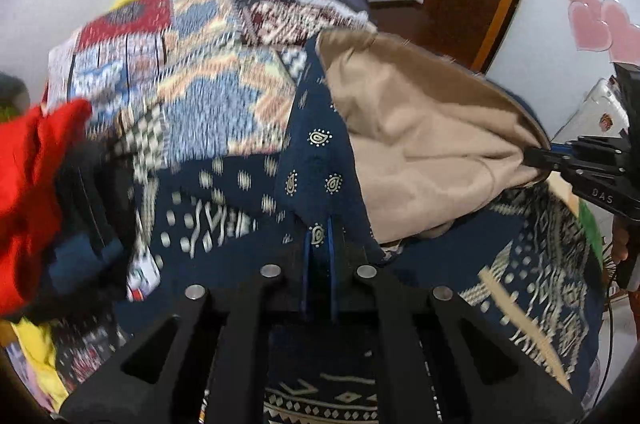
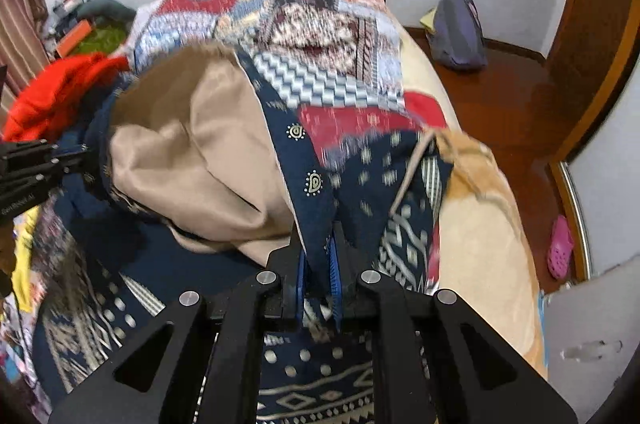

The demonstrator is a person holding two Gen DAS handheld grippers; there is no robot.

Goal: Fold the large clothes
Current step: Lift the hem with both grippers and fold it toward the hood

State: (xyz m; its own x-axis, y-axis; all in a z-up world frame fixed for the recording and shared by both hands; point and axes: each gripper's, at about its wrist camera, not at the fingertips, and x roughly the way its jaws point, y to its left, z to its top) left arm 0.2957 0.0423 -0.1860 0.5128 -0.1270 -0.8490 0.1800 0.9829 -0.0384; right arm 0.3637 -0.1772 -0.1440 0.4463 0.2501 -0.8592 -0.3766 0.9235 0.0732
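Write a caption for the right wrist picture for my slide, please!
Right tongs pinch the edge of a dark blue patterned garment, its tan lining showing, above a patchwork-covered bed.

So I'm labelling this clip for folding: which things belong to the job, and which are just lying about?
Job: navy patterned garment with tan lining; left gripper; right gripper.
Lying about: red garment, pink shoe, purple bag.

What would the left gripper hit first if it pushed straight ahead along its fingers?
Most likely the navy patterned garment it is shut on, its tan lining bunched just right of that line. Past that lies the patchwork bedspread; depth is unclear.
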